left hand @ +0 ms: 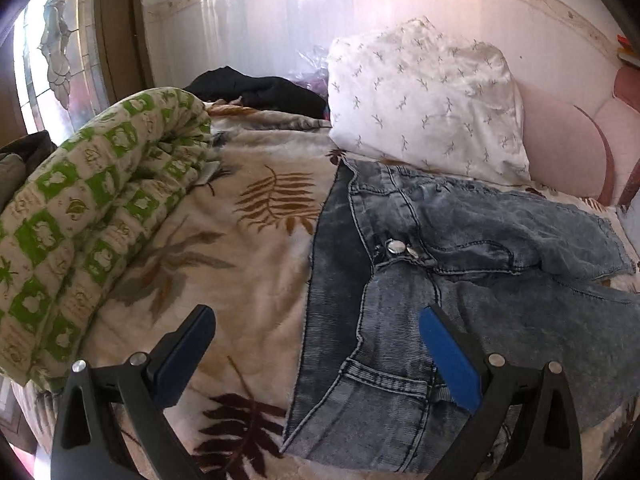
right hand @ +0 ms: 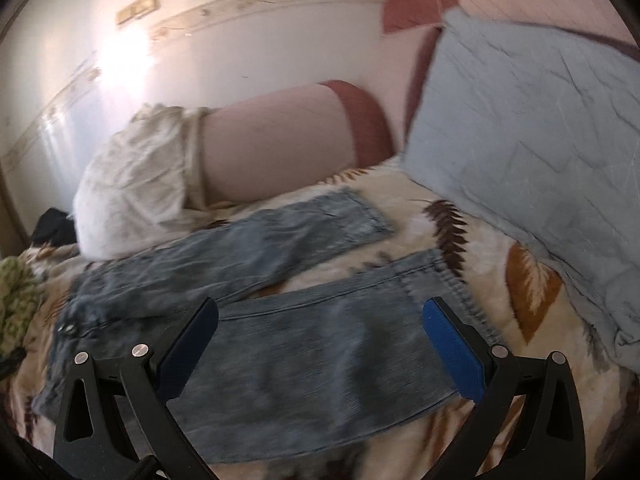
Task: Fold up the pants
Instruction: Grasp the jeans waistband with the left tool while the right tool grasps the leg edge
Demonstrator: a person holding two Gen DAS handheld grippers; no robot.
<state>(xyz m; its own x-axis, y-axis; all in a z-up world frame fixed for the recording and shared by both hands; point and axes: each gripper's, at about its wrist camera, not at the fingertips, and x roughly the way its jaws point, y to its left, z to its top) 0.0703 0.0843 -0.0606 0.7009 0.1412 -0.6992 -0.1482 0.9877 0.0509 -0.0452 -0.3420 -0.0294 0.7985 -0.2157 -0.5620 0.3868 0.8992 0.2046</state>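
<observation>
Light blue acid-wash jeans (left hand: 404,280) lie spread flat on a leaf-print blanket (left hand: 256,240). In the left wrist view I see the waistband and two metal buttons (left hand: 402,249). My left gripper (left hand: 316,336) is open and empty, hovering over the waist end. In the right wrist view the two legs (right hand: 320,344) lie apart, hems toward the right. My right gripper (right hand: 320,336) is open and empty, above the nearer leg close to its hem (right hand: 452,280).
A rolled green-and-white quilt (left hand: 92,216) lies left of the jeans. A white pillow (left hand: 428,100) and black clothing (left hand: 256,90) sit at the back. A pink headboard (right hand: 280,140) and a light blue pillow (right hand: 532,128) stand beyond the leg hems.
</observation>
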